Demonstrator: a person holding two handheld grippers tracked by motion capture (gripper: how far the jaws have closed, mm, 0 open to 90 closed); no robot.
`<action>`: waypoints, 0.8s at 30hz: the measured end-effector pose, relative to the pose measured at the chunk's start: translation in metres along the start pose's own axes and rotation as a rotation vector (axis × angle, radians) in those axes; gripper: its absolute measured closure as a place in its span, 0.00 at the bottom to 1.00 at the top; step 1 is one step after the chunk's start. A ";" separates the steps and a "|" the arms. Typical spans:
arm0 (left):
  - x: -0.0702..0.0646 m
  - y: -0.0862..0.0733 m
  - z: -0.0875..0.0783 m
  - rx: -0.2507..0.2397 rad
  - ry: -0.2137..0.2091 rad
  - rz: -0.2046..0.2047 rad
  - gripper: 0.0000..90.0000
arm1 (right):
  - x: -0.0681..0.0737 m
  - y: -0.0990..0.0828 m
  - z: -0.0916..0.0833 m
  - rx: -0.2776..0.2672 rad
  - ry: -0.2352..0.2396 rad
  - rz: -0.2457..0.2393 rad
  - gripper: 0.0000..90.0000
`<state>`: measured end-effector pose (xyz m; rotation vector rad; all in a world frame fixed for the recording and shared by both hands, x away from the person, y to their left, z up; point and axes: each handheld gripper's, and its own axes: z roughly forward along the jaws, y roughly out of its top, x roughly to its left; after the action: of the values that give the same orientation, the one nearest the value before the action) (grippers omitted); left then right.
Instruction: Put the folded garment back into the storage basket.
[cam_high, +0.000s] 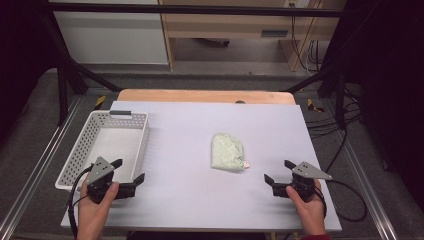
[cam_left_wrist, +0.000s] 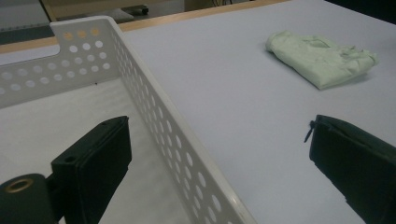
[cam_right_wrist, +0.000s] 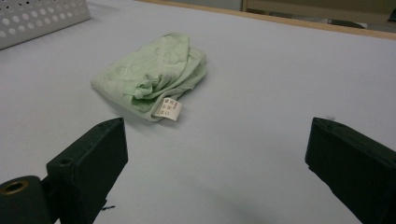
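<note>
Starting configuration for moving a folded garment into a basket, judged from how the things lie. A pale green folded cloth garment with a small white care label (cam_high: 228, 152) lies flat near the middle of the light grey worktop (cam_high: 200, 200), well apart from the white perforated plastic basket (cam_high: 141, 145), which stands to the garment's left in the high view and holds nothing that can be seen. The left hand-held gripper (cam_high: 128, 172) hovers at the near corner of the basket, on the side facing the garment; in the left gripper view its jaws stand wide, one over the basket's floor and one over the worktop, straddling the basket wall (cam_left_wrist: 187, 140), with nothing between the pads. The right hand-held gripper (cam_high: 280, 172) sits to the near right of the garment, apart from it, and points toward it; in the right gripper view its jaws are likewise spread wide and empty, with the garment (cam_right_wrist: 149, 74) lying ahead of them, label (cam_right_wrist: 168, 109) turned toward the camera. Progress: nothing appears done as yet, since the garment is untouched and neatly folded and the basket is unloaded. Remaining, on this reading: the approach to the garment, a grasp on it, the carry toward the basket, and the release inside its walls.
</note>
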<state>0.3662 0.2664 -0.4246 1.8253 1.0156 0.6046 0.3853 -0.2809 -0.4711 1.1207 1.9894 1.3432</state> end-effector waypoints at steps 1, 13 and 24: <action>0.000 0.000 0.000 -0.001 0.000 0.000 0.06 | 0.000 0.000 0.000 -0.001 -0.001 -0.005 0.07; -0.001 0.001 -0.001 -0.006 -0.005 -0.001 0.06 | 0.001 0.000 0.001 0.007 -0.007 -0.005 0.07; -0.014 0.010 -0.001 -0.026 -0.028 0.019 0.06 | 0.002 0.000 0.002 0.015 -0.011 -0.009 0.07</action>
<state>0.3617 0.2532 -0.4152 1.8173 0.9689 0.5994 0.3858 -0.2784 -0.4720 1.1223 1.9973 1.3179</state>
